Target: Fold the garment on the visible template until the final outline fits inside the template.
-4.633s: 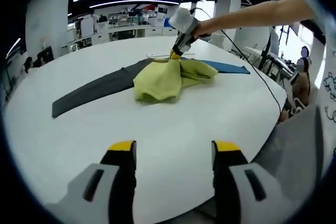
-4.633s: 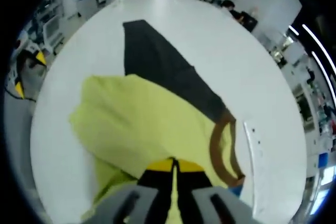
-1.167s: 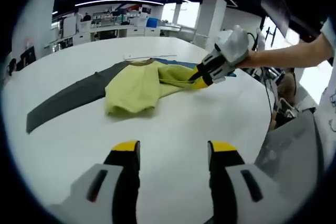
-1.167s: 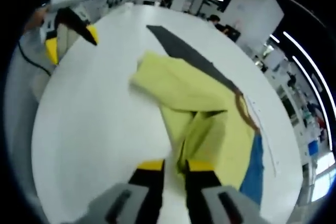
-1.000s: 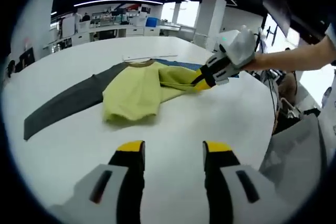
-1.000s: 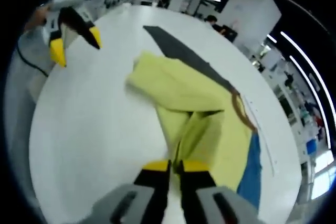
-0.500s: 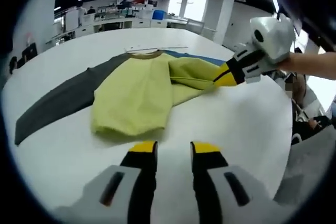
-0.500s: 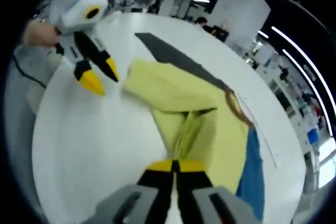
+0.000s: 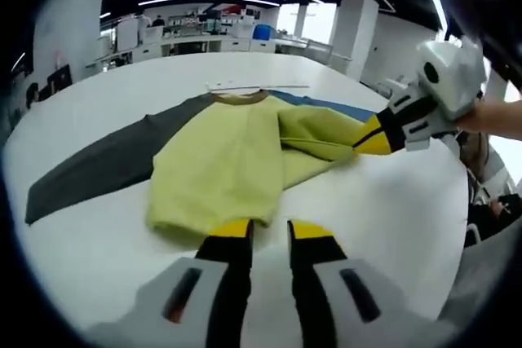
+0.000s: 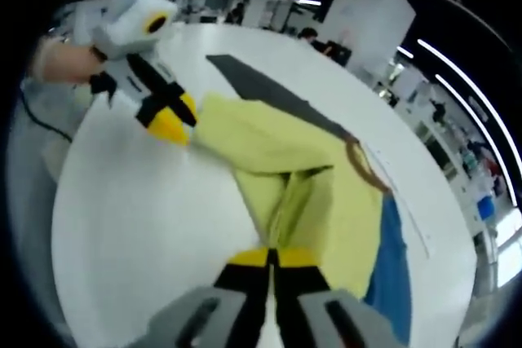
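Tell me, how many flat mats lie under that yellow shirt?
2: a dark grey mat stretching out from under the yellow shirt past its sleeve, and a blue mat peeking out beyond its other side. More could be hidden beneath.

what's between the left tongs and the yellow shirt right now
Nothing, as far as the left gripper view shows: the left tongs have their tips right at the near hem of the yellow shirt, with no bare white table between them.

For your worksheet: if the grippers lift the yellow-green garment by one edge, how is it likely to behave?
The yellow-green garment would probably droop, not hold its shape: it already lies in soft folds on the white table. It looks thin, so likely light. Where the right gripper pinches it, the cloth bunches, so a lifted edge may drag the rest across the dark and blue template.
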`<state>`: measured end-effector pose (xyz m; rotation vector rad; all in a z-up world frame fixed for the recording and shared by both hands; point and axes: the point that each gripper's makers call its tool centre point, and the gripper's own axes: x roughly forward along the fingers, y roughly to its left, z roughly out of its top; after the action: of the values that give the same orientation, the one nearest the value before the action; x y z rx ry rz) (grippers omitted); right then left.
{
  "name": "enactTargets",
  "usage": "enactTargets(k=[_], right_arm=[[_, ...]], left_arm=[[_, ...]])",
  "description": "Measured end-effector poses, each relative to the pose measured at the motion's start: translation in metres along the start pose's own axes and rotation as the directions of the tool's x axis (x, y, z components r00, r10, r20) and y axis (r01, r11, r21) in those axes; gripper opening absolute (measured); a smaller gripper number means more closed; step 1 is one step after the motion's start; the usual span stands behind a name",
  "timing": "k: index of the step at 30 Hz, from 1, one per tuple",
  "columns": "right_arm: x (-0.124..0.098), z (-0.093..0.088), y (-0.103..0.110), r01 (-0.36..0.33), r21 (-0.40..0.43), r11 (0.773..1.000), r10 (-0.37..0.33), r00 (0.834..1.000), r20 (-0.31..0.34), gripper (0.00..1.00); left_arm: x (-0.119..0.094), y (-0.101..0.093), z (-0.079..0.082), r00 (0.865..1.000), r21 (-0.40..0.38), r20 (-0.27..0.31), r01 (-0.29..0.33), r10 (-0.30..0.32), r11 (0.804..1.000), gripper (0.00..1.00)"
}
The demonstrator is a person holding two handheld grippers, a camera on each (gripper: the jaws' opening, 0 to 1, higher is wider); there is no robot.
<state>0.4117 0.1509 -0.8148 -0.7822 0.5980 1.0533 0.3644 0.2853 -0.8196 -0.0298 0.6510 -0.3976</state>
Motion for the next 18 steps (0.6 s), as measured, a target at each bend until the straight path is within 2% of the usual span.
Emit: enactTargets(k=[4,11,18], right_arm=[[-0.002,0.0,0.001,0.0,0.009,1.0,0.0,1.0,0.004,0.0],[-0.006,0.0,0.005,0.001,0.016,1.0,-0.001,1.0,0.01,0.0],[-0.018,-0.005,0.008,0.0,0.025,1.0,-0.001,1.0,0.017,0.0]], left_arm=[[0.001,0.0,0.004,1.0,0.002,0.01,0.006,-0.006,1.0,0.0],[-0.006,-0.001,0.002,1.0,-0.024,-0.005,0.029,-0.029,0.999,0.0],[-0.031,0.007,0.004,0.999,-0.061,-0.016,0.043,-0.044,0.997,0.0]])
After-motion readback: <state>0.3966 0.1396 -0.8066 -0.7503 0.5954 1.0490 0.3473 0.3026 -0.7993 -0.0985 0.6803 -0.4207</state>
